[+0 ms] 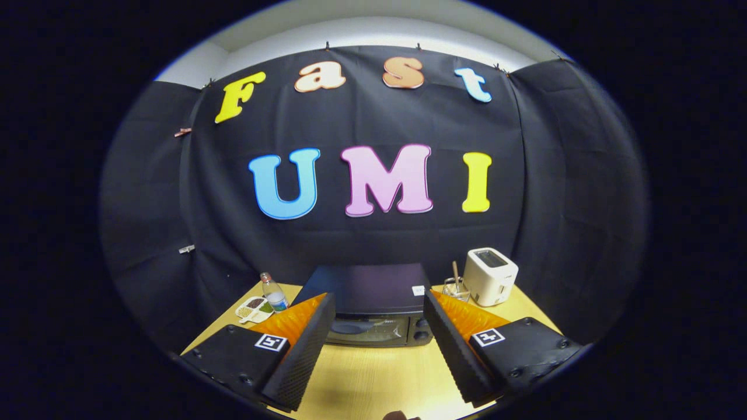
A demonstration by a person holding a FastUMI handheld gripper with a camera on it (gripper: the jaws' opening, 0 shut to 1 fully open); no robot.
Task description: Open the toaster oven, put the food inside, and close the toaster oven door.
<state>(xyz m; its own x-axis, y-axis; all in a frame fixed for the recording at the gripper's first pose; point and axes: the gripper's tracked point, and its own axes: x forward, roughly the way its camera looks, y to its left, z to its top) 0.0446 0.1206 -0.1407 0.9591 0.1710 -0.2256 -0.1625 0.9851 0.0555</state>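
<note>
A dark toaster oven point(373, 303) stands on the wooden table point(373, 379), just beyond my fingers, its glass door point(367, 329) shut and its knobs at the right of the door. My gripper point(378, 312) is open, held above the table in front of the oven, with nothing between the fingers. The fingertips frame the oven's front on both sides. I cannot make out the food for the oven from here.
Left of the oven are a small plastic bottle point(273, 293) and a white divided dish point(255, 309) of grains. To the oven's right stand a white pop-up toaster point(490, 276) and a wire holder with a wooden stick point(456, 284).
</note>
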